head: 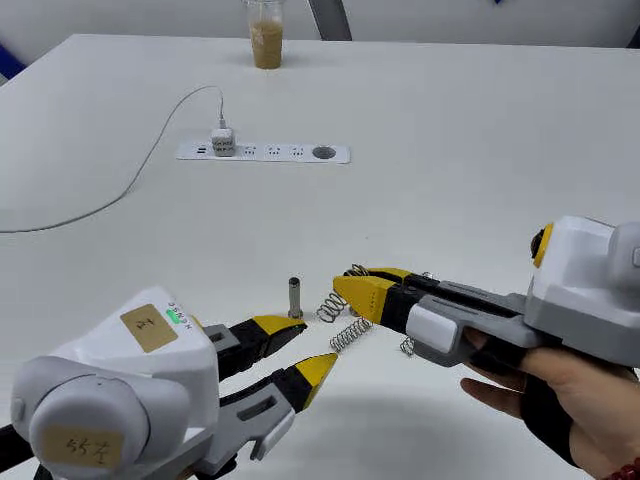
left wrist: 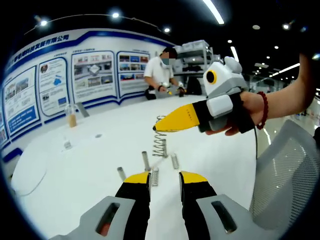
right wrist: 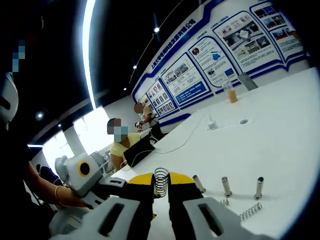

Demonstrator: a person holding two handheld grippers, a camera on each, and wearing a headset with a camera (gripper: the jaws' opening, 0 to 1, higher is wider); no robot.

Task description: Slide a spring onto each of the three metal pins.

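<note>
The white workbench sits in a hall lined with display boards. The right gripper, held level in a gloved hand, is clenched on an upright spring lifted off the table. The left gripper hovers low, its jaws parted and empty. Three metal pins stand nearby, with a loose spring beside them.

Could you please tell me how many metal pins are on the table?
3, in a row on the table in the right gripper view: first pin nearest the jaws, second pin in the middle, third pin rightmost.
</note>
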